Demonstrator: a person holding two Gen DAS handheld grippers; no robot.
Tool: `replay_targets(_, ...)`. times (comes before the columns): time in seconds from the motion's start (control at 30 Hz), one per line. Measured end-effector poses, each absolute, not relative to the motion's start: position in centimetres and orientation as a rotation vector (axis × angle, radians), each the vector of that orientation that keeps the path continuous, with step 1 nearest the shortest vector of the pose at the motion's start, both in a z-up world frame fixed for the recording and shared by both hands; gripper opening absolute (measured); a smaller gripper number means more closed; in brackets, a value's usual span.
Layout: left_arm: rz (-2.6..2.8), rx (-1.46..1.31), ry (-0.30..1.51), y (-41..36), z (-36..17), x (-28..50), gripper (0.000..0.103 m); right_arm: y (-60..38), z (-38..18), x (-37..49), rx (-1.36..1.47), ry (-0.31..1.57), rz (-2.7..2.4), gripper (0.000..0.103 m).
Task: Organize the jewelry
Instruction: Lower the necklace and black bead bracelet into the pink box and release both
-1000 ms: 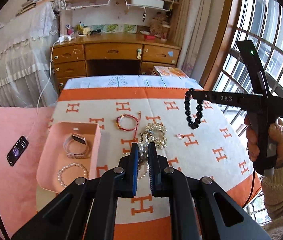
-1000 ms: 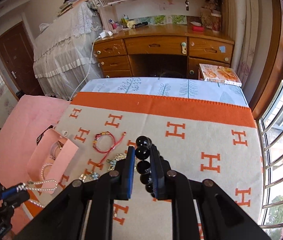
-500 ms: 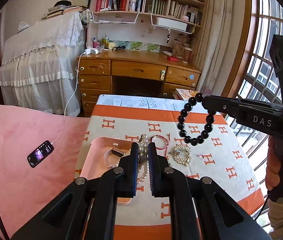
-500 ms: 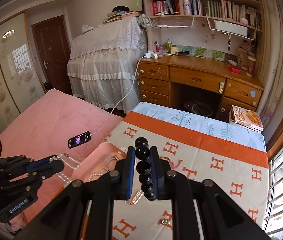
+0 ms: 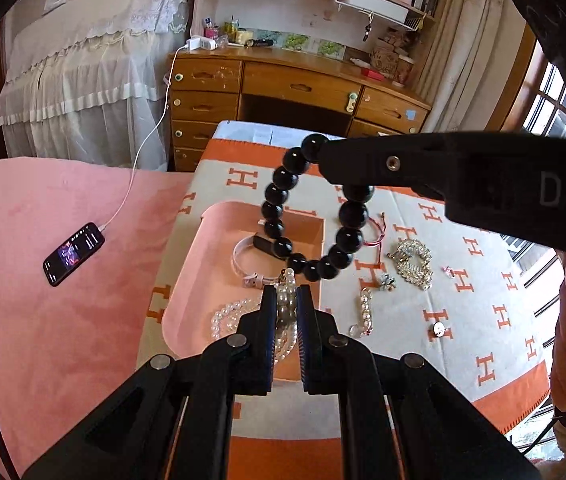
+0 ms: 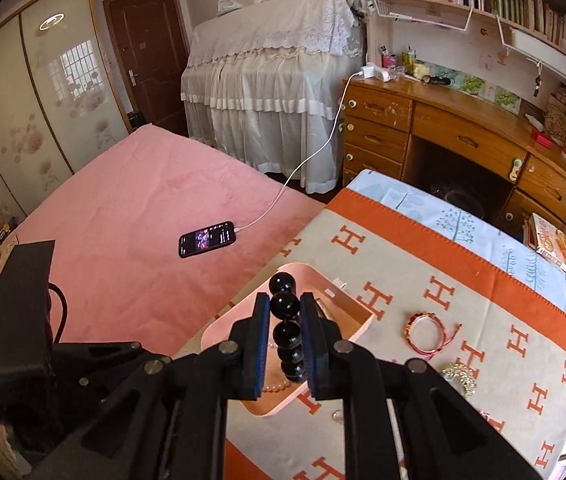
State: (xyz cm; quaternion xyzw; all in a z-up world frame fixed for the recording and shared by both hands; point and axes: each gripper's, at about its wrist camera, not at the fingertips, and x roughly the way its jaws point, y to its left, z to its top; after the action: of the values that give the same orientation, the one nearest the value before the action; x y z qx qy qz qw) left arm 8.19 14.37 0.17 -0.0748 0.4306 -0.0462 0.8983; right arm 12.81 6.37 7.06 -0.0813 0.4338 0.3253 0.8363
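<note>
My left gripper [image 5: 286, 293] is shut on a pearl necklace [image 5: 285, 300], held above the near end of a pink tray [image 5: 187, 312]. The tray holds a pearl bracelet [image 5: 225, 314] and a pale band watch [image 5: 249, 258]. My right gripper [image 6: 285, 305] is shut on a black bead bracelet [image 6: 286, 334], which hangs over the tray [image 6: 357, 330]. In the left wrist view the black bracelet [image 5: 279, 196] dangles from the right gripper's fingers [image 5: 363, 160] above the tray's far part.
On the orange-and-cream H-pattern blanket [image 5: 483, 280] lie a red cord bracelet [image 6: 427, 330], a gold crystal bracelet [image 5: 413, 258], a small bead strand [image 5: 364, 308] and small earrings [image 5: 439, 328]. A phone [image 5: 74, 253] on a cable lies on the pink bed. A wooden desk [image 5: 303, 88] stands behind.
Both grippers have moved left and come down toward the pink tray. The black bracelet now hangs over the tray instead of over the blanket's middle. Both grips are unchanged.
</note>
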Motion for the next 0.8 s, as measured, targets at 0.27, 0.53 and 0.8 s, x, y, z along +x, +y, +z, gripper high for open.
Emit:
replay_targets(0.27,-0.09,-0.265,0.935,17.2,-4.7,9.1,0.007,9.6,2.2,15.2,-0.119,1.057,0.763,0.015)
replay_targets(0.53,-0.086,-0.297,0.936,18.1,-5.3,9.0,0.013,11.3,-0.1,16.6,-0.031,1.131,0.834,0.015)
replay_targets(0.8,-0.09,-0.265,0.908,17.1,-4.5,8.5,0.048,9.3,-3.1,18.7,-0.04,1.242,0.717,0.018)
